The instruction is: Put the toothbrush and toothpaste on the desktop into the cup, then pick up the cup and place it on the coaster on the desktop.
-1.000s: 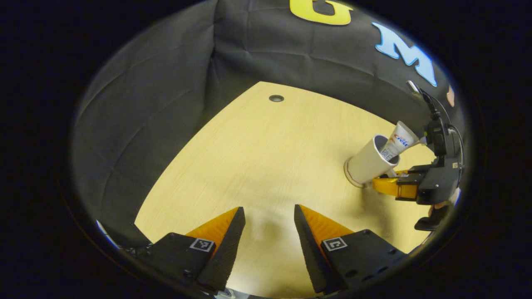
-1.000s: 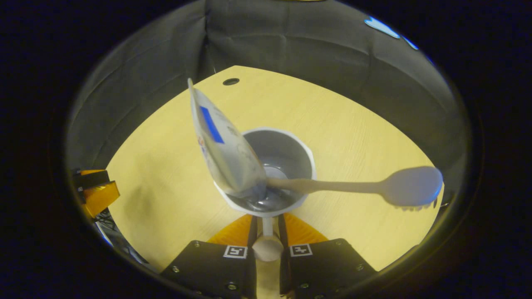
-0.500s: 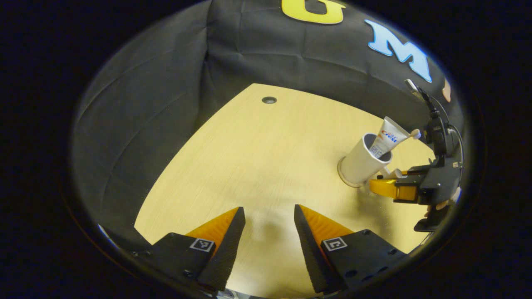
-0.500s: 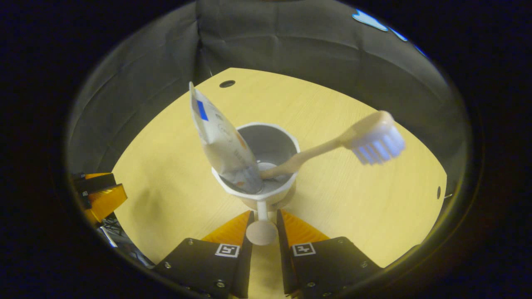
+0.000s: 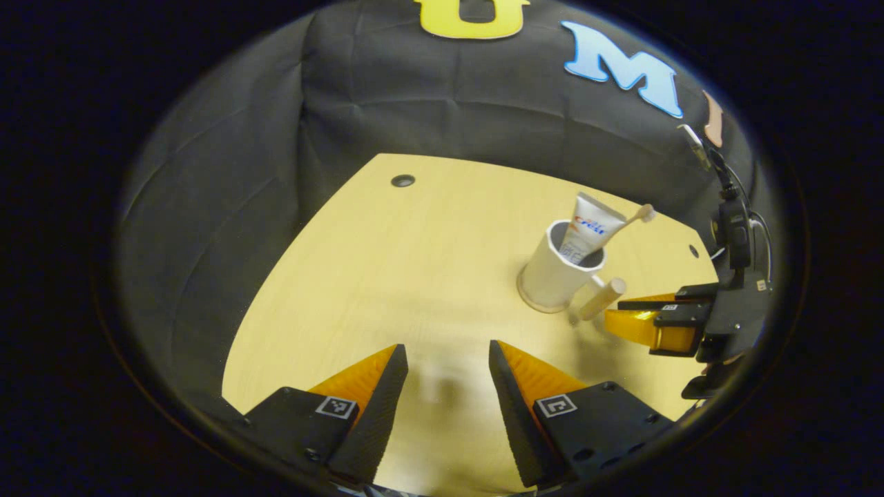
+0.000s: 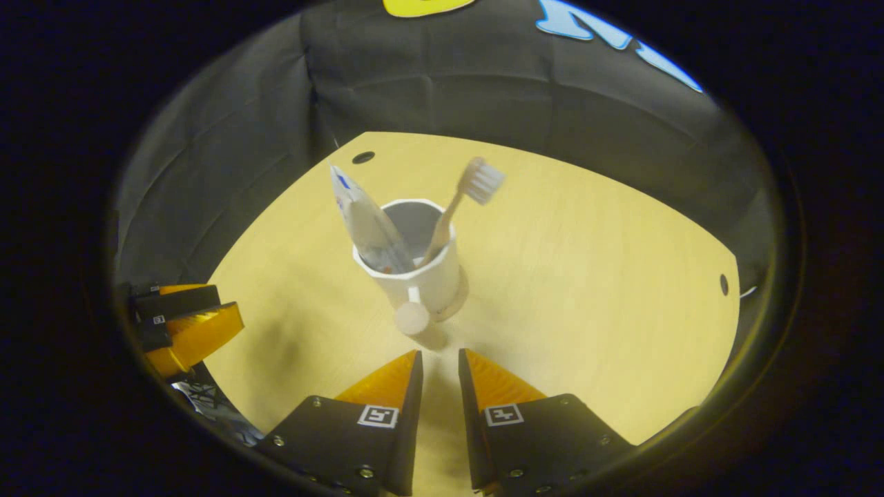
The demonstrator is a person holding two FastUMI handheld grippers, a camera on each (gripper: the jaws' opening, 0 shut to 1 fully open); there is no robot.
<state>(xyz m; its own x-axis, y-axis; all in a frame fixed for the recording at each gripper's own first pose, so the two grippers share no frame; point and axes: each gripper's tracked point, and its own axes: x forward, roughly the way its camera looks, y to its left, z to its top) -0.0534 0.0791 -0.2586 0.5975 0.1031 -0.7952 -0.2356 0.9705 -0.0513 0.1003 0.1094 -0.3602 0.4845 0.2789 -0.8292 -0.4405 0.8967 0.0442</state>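
Observation:
A white cup [image 6: 425, 276] stands upright on a round coaster [image 6: 461, 295] on the wooden desktop [image 6: 587, 262]. A toothpaste tube [image 6: 364, 224] and a toothbrush [image 6: 475, 181] lean inside it. Its knobbed handle [image 6: 413, 319] points at my right gripper [image 6: 440, 353], which sits a short way back, its jaws a narrow gap apart with nothing between them. In the left gripper view the cup [image 5: 552, 269], toothpaste [image 5: 588, 228] and coaster [image 5: 532, 302] lie to the right, with the right gripper [image 5: 615, 312] beside the handle [image 5: 602, 298]. My left gripper [image 5: 445, 348] hovers open over bare desktop.
The booth's black cloth wall rings the desktop on the far and left sides. A cable hole [image 5: 402, 181] lies near the far edge and another [image 6: 723, 284] at the right edge. My left gripper [image 6: 186, 324] shows at the left in the right gripper view.
The right gripper set the tilted cup upright on the coaster, let go of its handle and drew back. The toothbrush swung upright in the cup. The left gripper stayed open.

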